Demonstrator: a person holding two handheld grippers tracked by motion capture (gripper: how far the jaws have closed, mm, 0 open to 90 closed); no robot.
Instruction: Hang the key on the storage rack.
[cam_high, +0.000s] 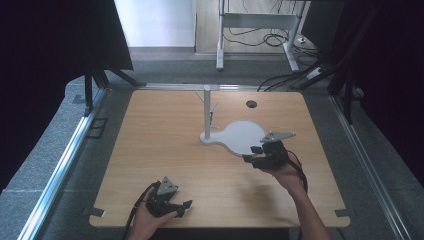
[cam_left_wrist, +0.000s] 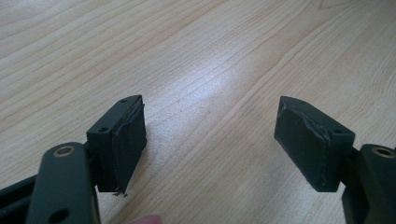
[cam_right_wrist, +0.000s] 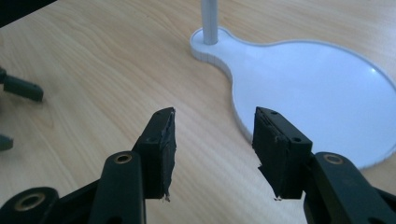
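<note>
Left gripper (cam_high: 181, 207) sits at the near-left part of the table (cam_high: 150, 150), just inside the near edge, held in the person's left hand (cam_high: 145, 220). Its jaws point right, roughly parallel w/ the near edge, and stand wide apart w/ nothing between them; in the left gripper view the pads (cam_left_wrist: 128, 144) frame bare wood only. Plenty of open tabletop to its left, far side and right; almost none toward the near edge.

Mid-table: a white stand (cam_high: 240, 137), a flat base w/ an upright post (cam_high: 207, 112). The post rises vertical from the base's small left lobe; thin prongs stick out near its top, too small to read well. The base's long axis runs left-to-right, slightly toward the near-right, widening into a big round lobe on the right. Stand is well apart from all four table edges; a small dark hole (cam_high: 251, 104) in the tabletop lies beyond it toward the far edge.

Right gripper (cam_high: 252, 154) is just near-side of the round lobe, right of centre, in the person's right hand (cam_high: 285, 175). Jaws point left and a bit far, parted, nothing between them. In the right gripper view the base's near-left rim (cam_right_wrist: 240, 123) runs up between the two pads (cam_right_wrist: 166, 149), w/ the lobe on the right side and bare wood on the left. Whether the tips touch table or base can't be told. Open wood lies left of it, between the two grippers; right edge of the table is near but not close.
</note>
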